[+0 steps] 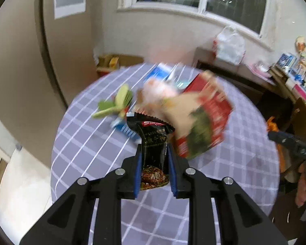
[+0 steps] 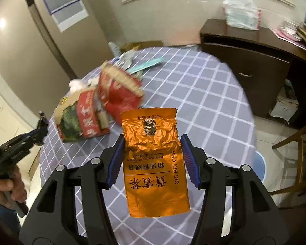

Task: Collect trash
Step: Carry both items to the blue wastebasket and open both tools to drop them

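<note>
Left wrist view: the left gripper [image 1: 154, 159] has its two blue pads closed tight on a black snack packet [image 1: 154, 143]. The packet stands up between the pads, with its torn top open, above the desk [image 1: 87, 143]. The desk is round and has a purple cloth with white lines. Just past the packet is a red and green box [image 1: 204, 122]. It looks blurry. White tissue [image 1: 159, 89] sits at the box's open top. To the left of the box lie green scraps [image 1: 116, 102] and a blue wrapper [image 1: 124, 129] on the cloth. At the right edge you can see part of the other gripper and a hand.

Right wrist view: the right gripper [image 2: 152, 159] is open wide. An orange tea packet [image 2: 155, 163] lies flat on the desk between its two blue pads. The pads are not touching it. The packet is crinkled at the far end and has black writing on it. Farther away, to the left, the red and green box [image 2: 85, 118] lies on its side with its flaps open. More paper scraps [image 2: 136, 65] lie near the far edge of the desk. A dark cabinet [image 2: 251, 61] stands behind the desk, with a white plastic bag [image 2: 240, 12] on top.
</note>
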